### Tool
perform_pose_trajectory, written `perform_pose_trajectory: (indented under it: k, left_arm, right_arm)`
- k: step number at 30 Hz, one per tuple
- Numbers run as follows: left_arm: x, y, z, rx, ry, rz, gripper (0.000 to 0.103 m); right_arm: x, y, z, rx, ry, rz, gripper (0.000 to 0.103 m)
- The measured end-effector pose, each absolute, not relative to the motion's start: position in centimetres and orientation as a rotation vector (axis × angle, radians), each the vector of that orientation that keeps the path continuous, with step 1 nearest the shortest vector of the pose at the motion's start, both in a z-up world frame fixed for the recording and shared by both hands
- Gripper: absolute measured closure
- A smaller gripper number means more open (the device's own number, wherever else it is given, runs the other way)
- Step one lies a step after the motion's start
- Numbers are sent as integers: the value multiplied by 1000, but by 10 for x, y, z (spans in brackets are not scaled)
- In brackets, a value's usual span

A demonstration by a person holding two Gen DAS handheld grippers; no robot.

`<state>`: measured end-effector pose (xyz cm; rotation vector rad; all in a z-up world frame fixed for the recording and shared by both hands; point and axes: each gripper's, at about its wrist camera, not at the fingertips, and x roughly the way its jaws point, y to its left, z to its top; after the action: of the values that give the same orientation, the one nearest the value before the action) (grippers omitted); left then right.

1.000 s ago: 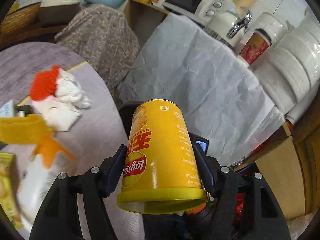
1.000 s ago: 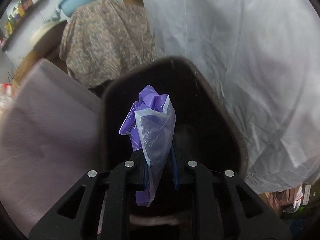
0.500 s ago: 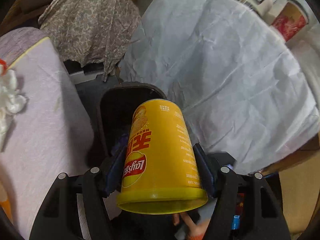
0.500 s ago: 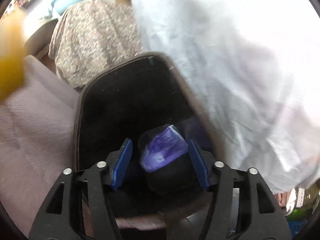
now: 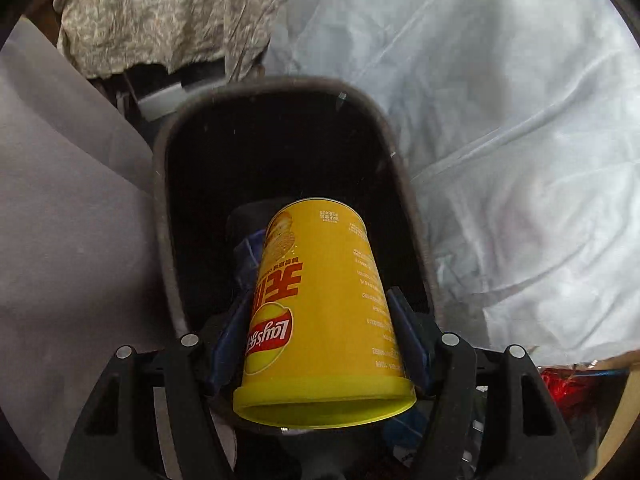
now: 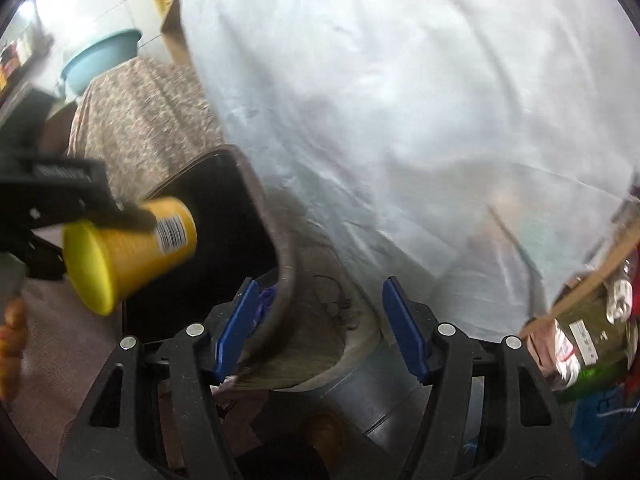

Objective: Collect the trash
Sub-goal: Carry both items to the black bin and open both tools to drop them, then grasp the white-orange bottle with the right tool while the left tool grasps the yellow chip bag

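My left gripper (image 5: 318, 304) is shut on a yellow Lay's chip can (image 5: 320, 312), held bottom end forward over the mouth of the black trash bin (image 5: 160, 184). A crumpled purple plastic bag (image 5: 246, 256) lies inside the bin, partly hidden behind the can. In the right wrist view the same can (image 6: 132, 248) hangs over the bin (image 6: 284, 256) at the left. My right gripper (image 6: 320, 283) is open and empty, just right of the bin's rim. A bit of the purple bag (image 6: 266, 300) shows beside its left finger.
A crinkled white plastic sheet (image 5: 480, 120) drapes over things right of the bin. A floral cloth (image 5: 168, 12) hangs behind it, and a grey-covered table (image 5: 60, 220) borders it on the left. A teal basin (image 6: 100, 60) and a green bottle (image 6: 588, 332) sit farther off.
The left gripper carried the can from above the table down over the bin. The right gripper opened, dropped the purple bag into the bin and swung to the right.
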<state>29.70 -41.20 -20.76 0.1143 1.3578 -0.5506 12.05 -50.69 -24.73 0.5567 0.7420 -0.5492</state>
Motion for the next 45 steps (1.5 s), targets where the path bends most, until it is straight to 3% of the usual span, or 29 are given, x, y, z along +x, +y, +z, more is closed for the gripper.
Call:
perform_pose_trajectory:
  k: [6, 9, 17, 22, 25, 39, 45]
  left_arm:
    - [301, -417, -221, 146, 1392, -553, 35]
    - [298, -418, -211, 150, 1389, -602, 29]
    - [257, -396, -116, 159, 1159, -737, 28]
    - [217, -344, -48, 79, 991, -872, 11]
    - [187, -310, -23, 75, 905, -917, 6]
    - [144, -70, -10, 107, 679, -588, 6]
    - [144, -16, -22, 203, 656, -473, 6]
  right_arm:
    - [106, -515, -245, 572, 727, -568, 38]
    - [102, -512, -240, 571, 716, -564, 37]
    - [95, -500, -211, 561, 692, -571, 33]
    - [97, -478, -181, 576, 676, -524, 33]
    - [100, -454, -162, 580, 672, -463, 33]
    - [130, -313, -92, 715, 721, 18, 32]
    - [154, -258, -86, 838, 793, 204, 32]
